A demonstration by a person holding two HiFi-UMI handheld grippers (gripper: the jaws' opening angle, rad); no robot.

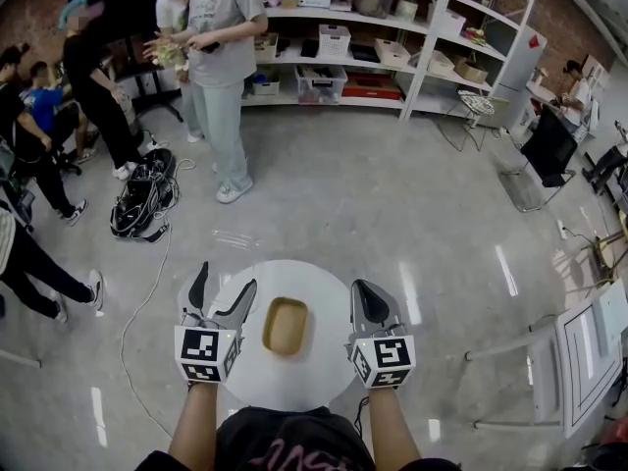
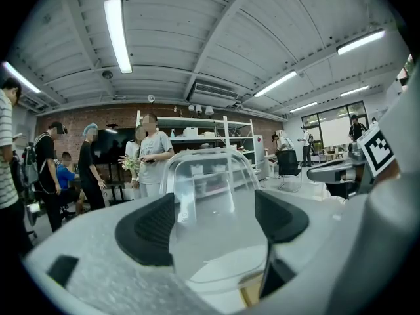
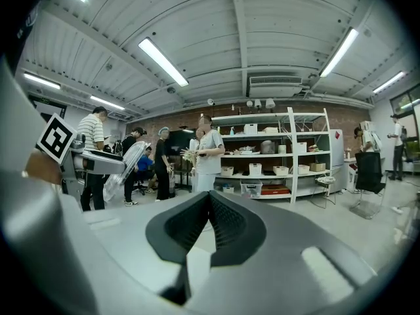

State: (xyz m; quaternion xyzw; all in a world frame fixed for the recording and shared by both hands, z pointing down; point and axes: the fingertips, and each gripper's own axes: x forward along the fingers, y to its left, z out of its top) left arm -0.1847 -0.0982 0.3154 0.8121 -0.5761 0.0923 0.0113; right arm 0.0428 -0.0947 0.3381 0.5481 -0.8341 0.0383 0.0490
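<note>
**A:** Head view, first entry?

**B:** One round white surface (image 1: 294, 386), near the person. At its middle is one tan box (image 1: 286, 326), oblong, with rounded corners and an open top. The left tool (image 1: 227, 277) is over the surface's left edge, jaws spread. What it holds is too clear to pick out here. The right tool (image 1: 360, 289) is over the right edge, jaws pressed together.

**A:** Farther off?

**B:** Glossy grey floor (image 1: 373, 194), white shelves (image 1: 392, 37) with bins, and people (image 1: 221, 57) standing far left.

**A:** Left gripper view?

**B:** The left tool holds one lid (image 2: 209, 176). It is clear plastic, oblong, with rounded corners and a raised rim. It stands upright between two black ribbed pads (image 2: 149, 228), which bear on its opposite side edges.

**A:** Handling?

**B:** Judged light, thin and slick, and likely to bow or pop loose under a hard squeeze. It is best taken by the rim at both sides, as here, with modest pressure.

**A:** Right gripper view?

**B:** The right tool's ribbed black pads are closed to a seam, with nothing between them. At far left the lid shows again, upright in the left tool. The shelves stand beyond.
</note>
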